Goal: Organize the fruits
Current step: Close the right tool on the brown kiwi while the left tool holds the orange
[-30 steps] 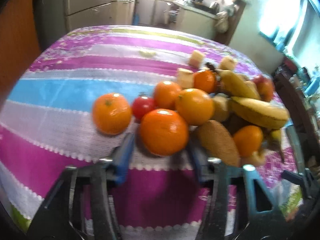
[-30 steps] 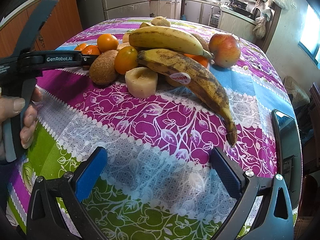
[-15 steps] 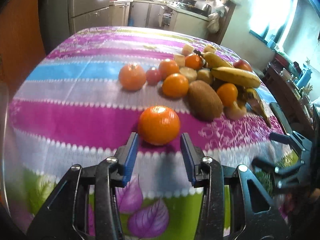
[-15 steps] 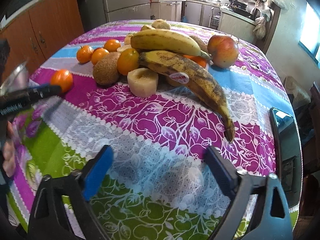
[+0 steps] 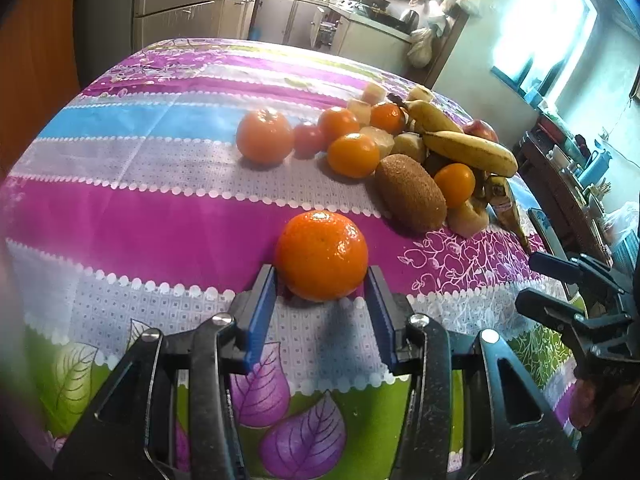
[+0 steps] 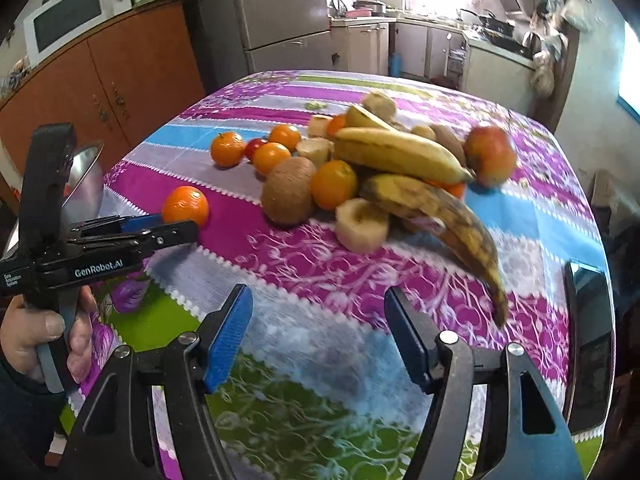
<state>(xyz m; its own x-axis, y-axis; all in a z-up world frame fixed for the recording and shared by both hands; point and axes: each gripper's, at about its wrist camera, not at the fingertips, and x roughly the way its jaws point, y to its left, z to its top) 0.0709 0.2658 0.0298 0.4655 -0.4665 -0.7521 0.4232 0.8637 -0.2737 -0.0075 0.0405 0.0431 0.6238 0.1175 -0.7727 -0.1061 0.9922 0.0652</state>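
Note:
An orange (image 5: 321,254) sits between the blue pads of my left gripper (image 5: 320,276), which is shut on it just over the tablecloth, near the front edge. The right wrist view shows the same orange (image 6: 185,206) at the tip of the left gripper (image 6: 168,232), held by a hand (image 6: 36,332). The fruit pile lies further back: two bananas (image 6: 396,154), a brown kiwi (image 6: 288,190), a red apple (image 6: 490,154), several more oranges (image 5: 264,136) and a small tomato (image 5: 308,138). My right gripper (image 6: 318,304) is open above the cloth with nothing in it.
A metal bowl (image 6: 80,184) stands at the table's left edge, behind the left gripper. A dark phone (image 6: 588,340) lies at the right edge. Peeled banana chunks (image 6: 362,224) lie in the pile. Wooden cabinets and a fridge stand beyond the table (image 5: 120,220).
My left gripper closed on the orange in the pile and drew it back toward the near edge of the table. The right gripper rose and pulled back a little, still open.

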